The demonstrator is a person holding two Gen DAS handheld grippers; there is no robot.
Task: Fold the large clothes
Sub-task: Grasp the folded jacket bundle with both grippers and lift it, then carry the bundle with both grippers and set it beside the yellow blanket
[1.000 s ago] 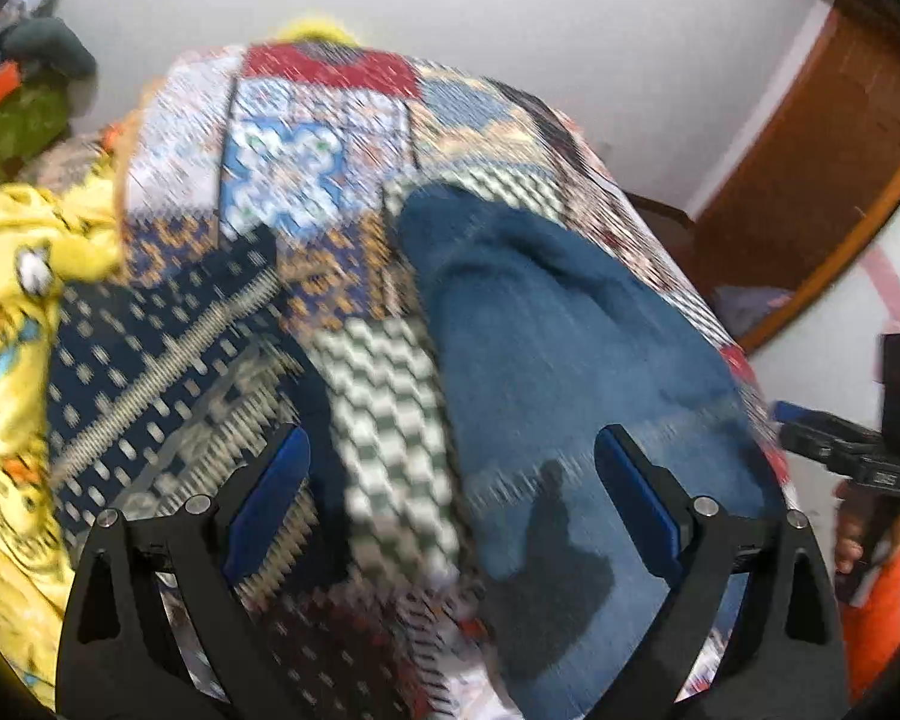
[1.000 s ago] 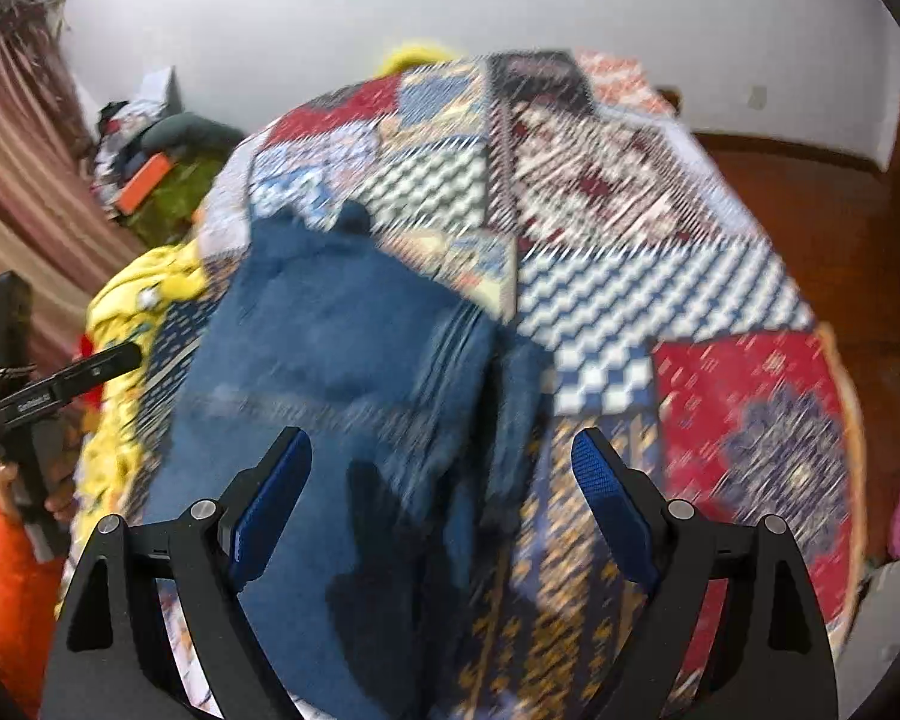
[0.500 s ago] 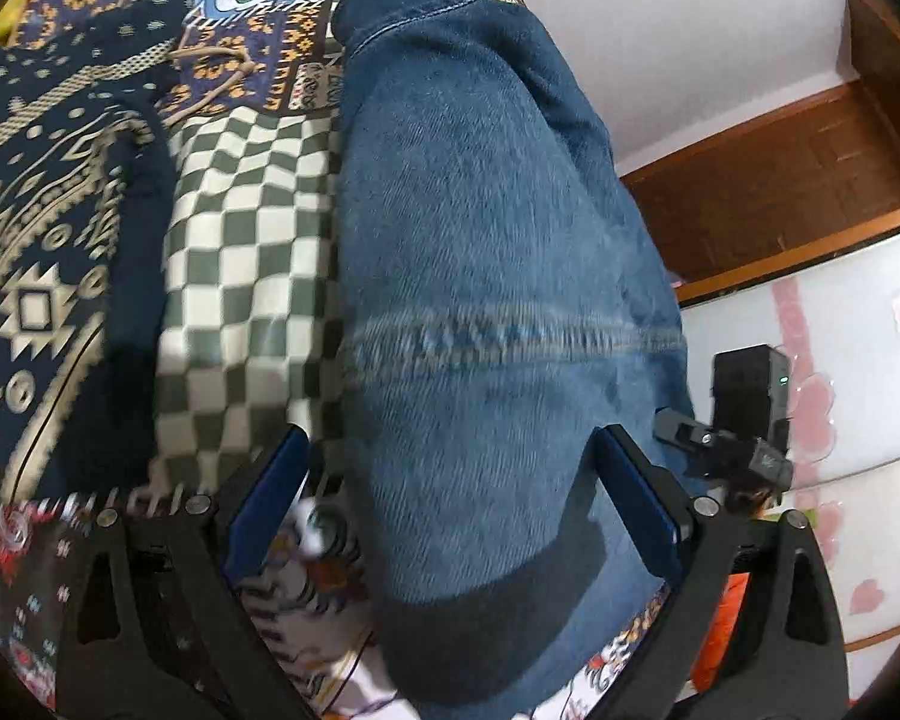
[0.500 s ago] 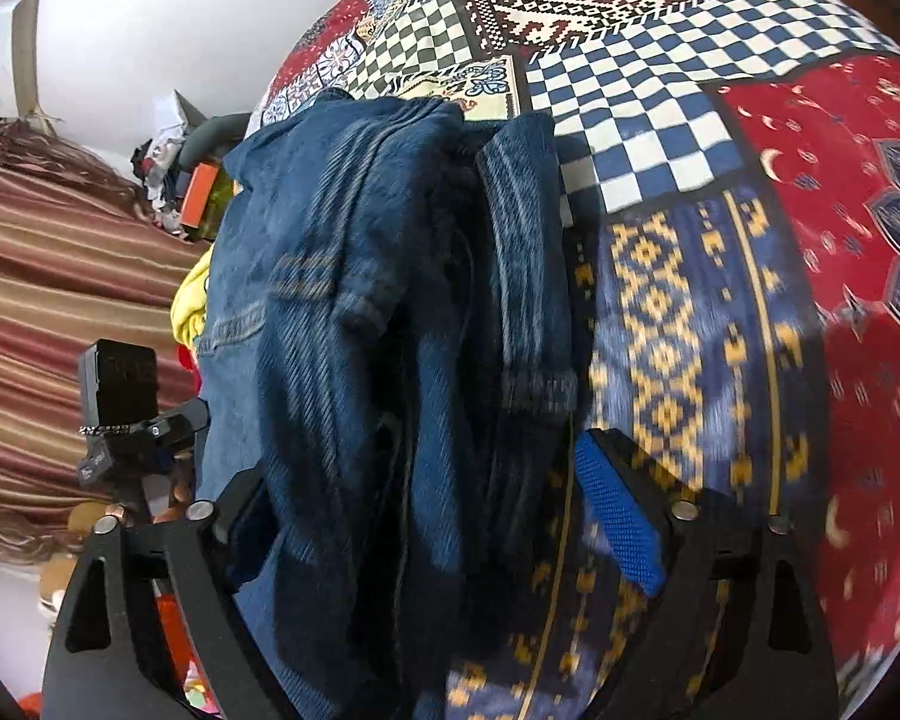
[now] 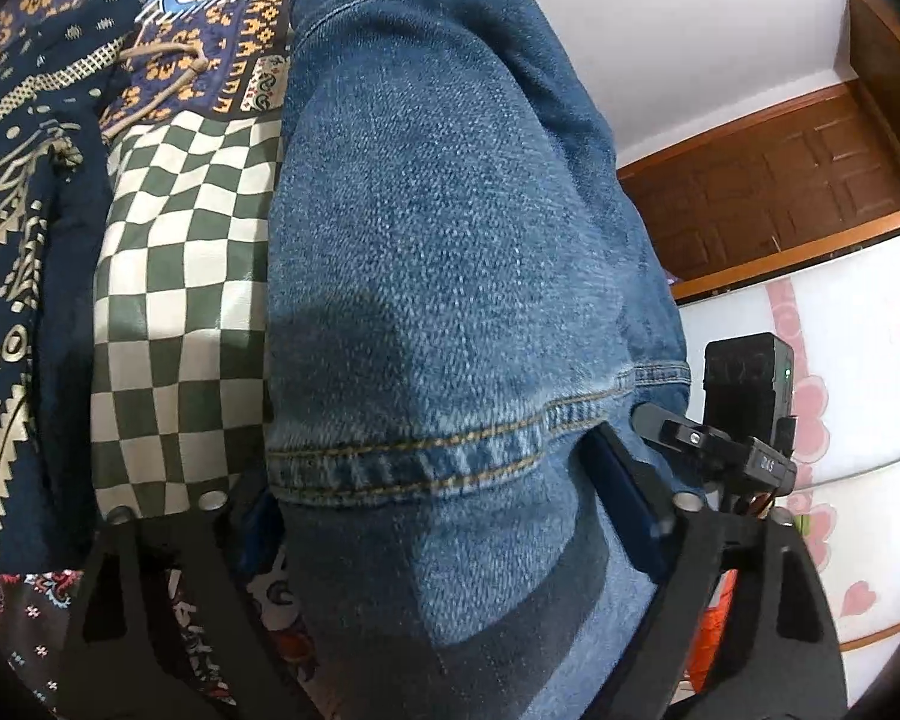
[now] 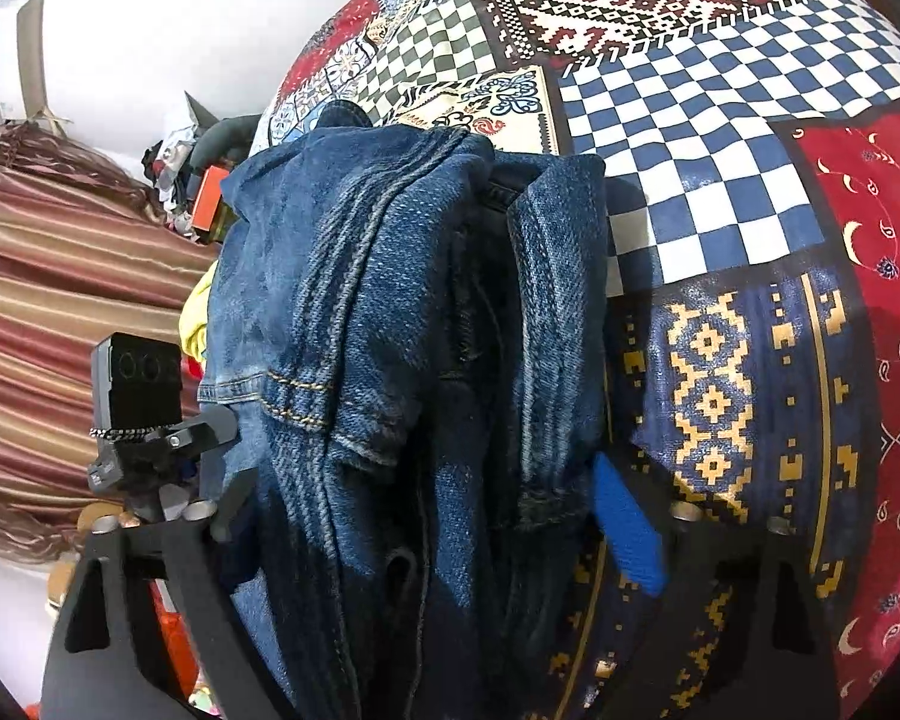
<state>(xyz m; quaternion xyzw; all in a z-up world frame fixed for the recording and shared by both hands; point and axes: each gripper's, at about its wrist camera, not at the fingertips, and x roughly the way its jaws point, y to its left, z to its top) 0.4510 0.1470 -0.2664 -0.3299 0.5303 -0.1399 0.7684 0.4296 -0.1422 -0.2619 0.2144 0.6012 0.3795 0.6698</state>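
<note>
Folded blue denim jeans (image 5: pixel 450 276) stretch lengthwise across the patchwork quilt (image 6: pixel 720 120), straddled by both spread black grippers, left gripper (image 5: pixel 444 510) and right gripper (image 6: pixel 432 516).

My left gripper (image 5: pixel 444 498) and right gripper (image 6: pixel 426 510): both low, jaws spread wide, pads straddling fabric.

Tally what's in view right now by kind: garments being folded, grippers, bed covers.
Jeans: 1, blue denim, bunched lengthwise
Grippers: 2, left gripper and right gripper, each straddling the jeans
Patchwork bedspread: 1
Total: 4
</note>
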